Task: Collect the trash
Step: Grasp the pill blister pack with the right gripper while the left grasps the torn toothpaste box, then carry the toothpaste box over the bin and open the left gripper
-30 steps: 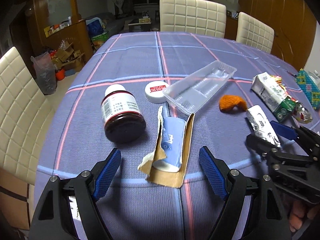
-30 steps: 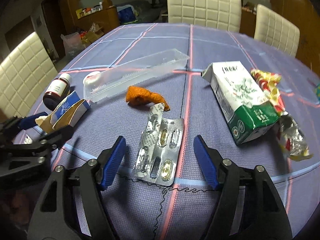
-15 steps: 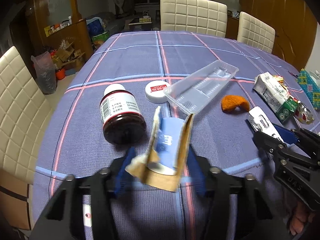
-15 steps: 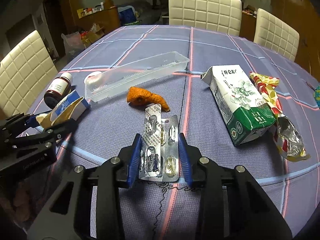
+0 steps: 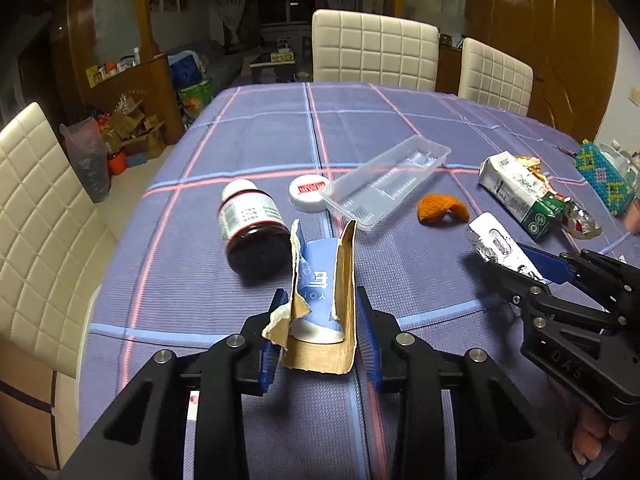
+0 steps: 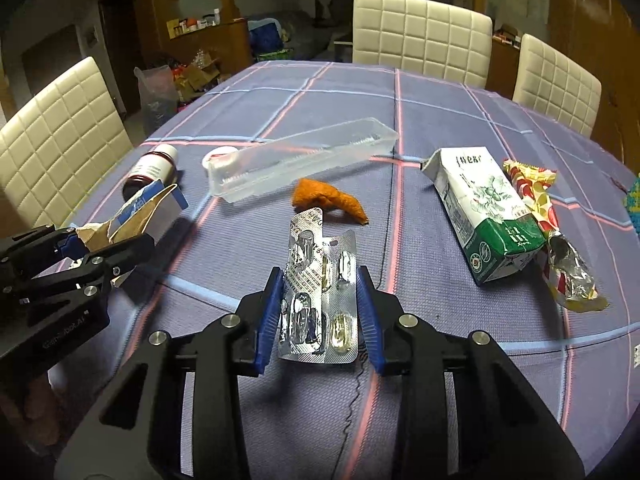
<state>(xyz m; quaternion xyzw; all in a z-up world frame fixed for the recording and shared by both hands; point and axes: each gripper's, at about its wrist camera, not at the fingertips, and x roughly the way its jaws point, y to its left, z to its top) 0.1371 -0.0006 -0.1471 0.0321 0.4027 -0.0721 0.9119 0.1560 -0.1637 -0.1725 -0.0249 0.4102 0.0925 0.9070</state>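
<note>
Torn blue box (image 5: 316,280) shows "YO" and part of a white character. Other gripper's black body (image 5: 576,368) reads "DAS". Milk carton (image 6: 480,196) shows letters like "fuexr", unsure. White cap (image 5: 310,192) has a red label, bottle (image 5: 252,220) small print, both unreadable.

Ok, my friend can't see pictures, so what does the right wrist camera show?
The right gripper has its blue fingers shut on a silver pill blister pack over a purple checked tablecloth. On the cloth lie an orange peel, a clear plastic tray, a milk carton and a crumpled snack wrapper. At the left, the left gripper holds a torn blue box.
</note>
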